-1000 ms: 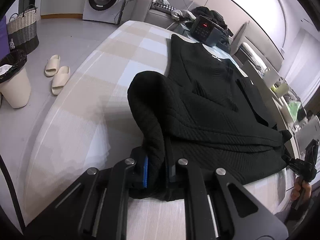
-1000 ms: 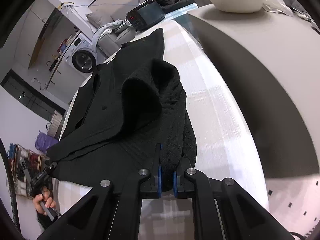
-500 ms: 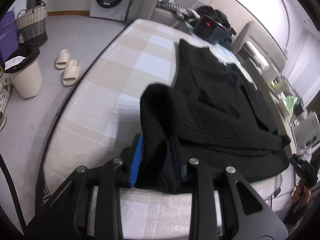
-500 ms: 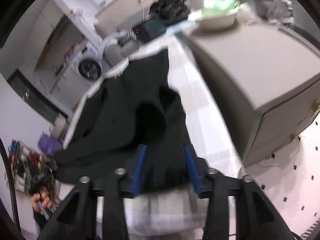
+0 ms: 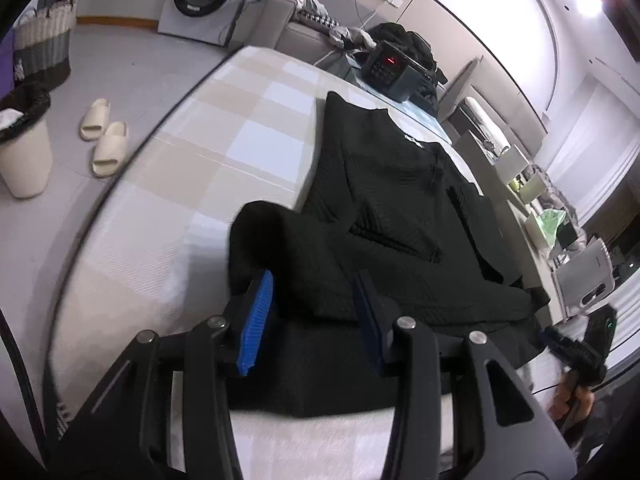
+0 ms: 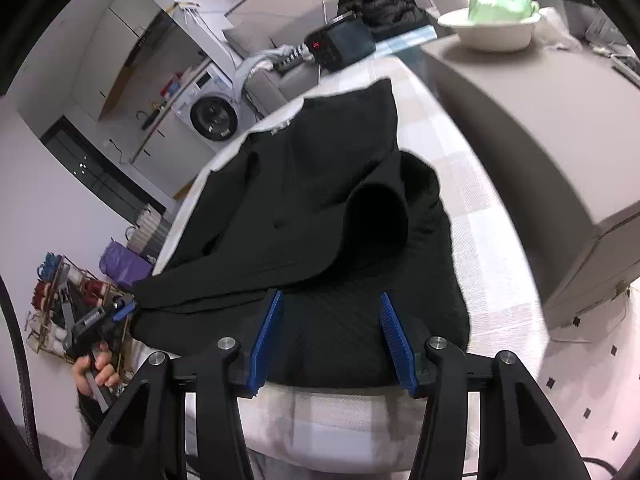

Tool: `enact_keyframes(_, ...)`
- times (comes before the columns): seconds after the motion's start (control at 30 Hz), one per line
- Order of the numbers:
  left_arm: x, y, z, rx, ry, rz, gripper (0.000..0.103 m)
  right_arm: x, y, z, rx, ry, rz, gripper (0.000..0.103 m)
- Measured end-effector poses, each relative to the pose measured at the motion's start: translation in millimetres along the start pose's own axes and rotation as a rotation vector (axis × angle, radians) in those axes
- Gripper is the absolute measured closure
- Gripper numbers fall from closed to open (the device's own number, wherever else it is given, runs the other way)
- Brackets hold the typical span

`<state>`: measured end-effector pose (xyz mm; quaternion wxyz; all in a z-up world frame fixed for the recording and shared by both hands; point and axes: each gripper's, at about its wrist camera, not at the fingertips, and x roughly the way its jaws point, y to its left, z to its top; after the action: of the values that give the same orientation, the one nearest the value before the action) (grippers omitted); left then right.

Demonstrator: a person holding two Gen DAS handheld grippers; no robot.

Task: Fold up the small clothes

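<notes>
Both grippers let go, one fold down, more to do

Your left gripper [image 5: 312,312] and right gripper [image 6: 332,336] have just been opening their jaws: they're released now, hem fabric sitting loose between the pads with nothing pinched. The black top [image 5: 400,208] lies on the checked bed [image 5: 224,152], near edge flopped over in lumpy rolls at both corners, far end flat. Looks like you're partway: smooth those bumps, then probably another fold or two left.

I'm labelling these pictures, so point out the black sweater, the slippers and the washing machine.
black sweater [image 5: 400,200], left wrist view, its flat middle
slippers [image 5: 105,136], left wrist view, between the pair
washing machine [image 6: 214,114], right wrist view, its round door
</notes>
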<state>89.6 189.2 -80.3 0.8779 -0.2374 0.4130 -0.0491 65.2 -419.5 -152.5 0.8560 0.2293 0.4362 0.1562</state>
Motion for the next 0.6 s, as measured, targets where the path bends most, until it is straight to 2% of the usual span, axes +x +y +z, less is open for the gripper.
enact_keyframes(0.23,33,2,14,-0.044,0.051,-0.045,0.066,18,0,5,0.023,0.022,0.019,0.051)
enact_keyframes(0.3,36,5,17,-0.061,0.035,-0.049,0.079,19,-4,8,0.048,0.016,0.021,0.047)
enact_keyframes(0.33,37,6,18,-0.06,0.028,-0.042,0.09,19,-6,10,0.06,0.011,0.024,0.047)
enact_keyframes(0.53,44,4,27,-0.056,0.007,-0.043,0.096,30,-27,31,0.175,-0.047,0.009,0.048)
enact_keyframes(0.57,42,3,27,-0.05,0.002,-0.045,0.096,32,-30,33,0.199,-0.048,0.006,0.055)
enact_keyframes(0.6,39,2,29,-0.047,-0.006,-0.048,0.096,35,-35,36,0.23,-0.062,0.019,0.075)
